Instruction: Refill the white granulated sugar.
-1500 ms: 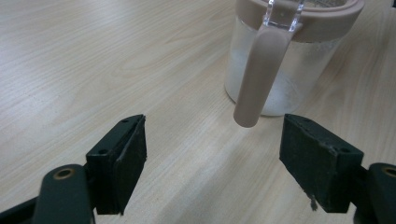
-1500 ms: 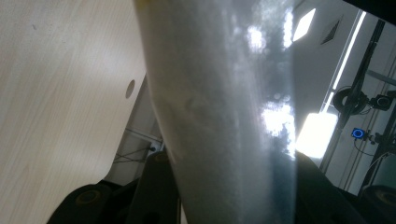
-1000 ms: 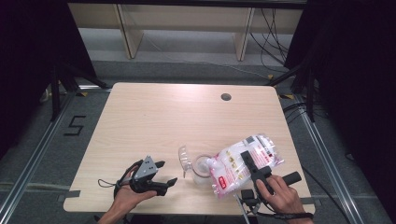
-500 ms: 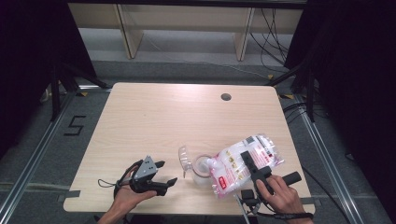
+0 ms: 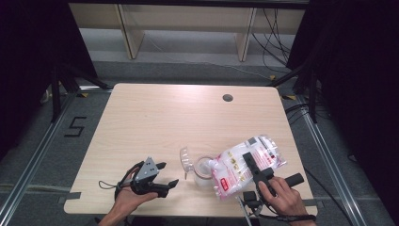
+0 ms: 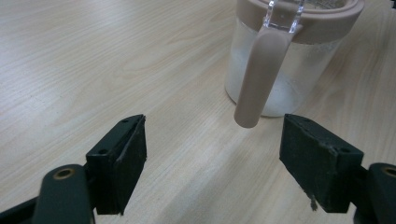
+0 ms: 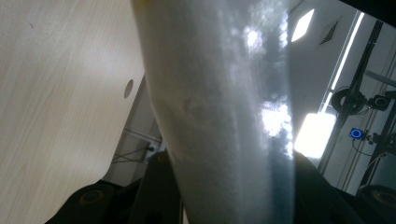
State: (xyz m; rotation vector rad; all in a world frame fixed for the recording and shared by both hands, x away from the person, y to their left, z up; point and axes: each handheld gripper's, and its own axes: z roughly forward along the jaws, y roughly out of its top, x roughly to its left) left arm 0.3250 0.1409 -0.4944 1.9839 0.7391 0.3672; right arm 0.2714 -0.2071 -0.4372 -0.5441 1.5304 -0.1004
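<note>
Here your right gripper (image 5: 249, 162) has its fingers clamped on the soft bag (image 5: 244, 165) of white powder at lower right, tipped over the jar (image 5: 203, 172) on the bench (image 5: 188, 117). It slumps; grip high. Left gripper (image 5: 164, 176) fingers stand apart, empty.

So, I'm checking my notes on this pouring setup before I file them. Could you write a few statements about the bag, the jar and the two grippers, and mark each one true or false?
1. The right gripper is shut on the bag. True.
2. The bag lies flat in the middle of the table. False: it is tilted with one corner at the jar.
3. The left gripper is open, with nothing between its jaws. True.
4. The jar's lid is closed. False: it stands flipped open.
5. The jar has a beige handle. True.
</note>
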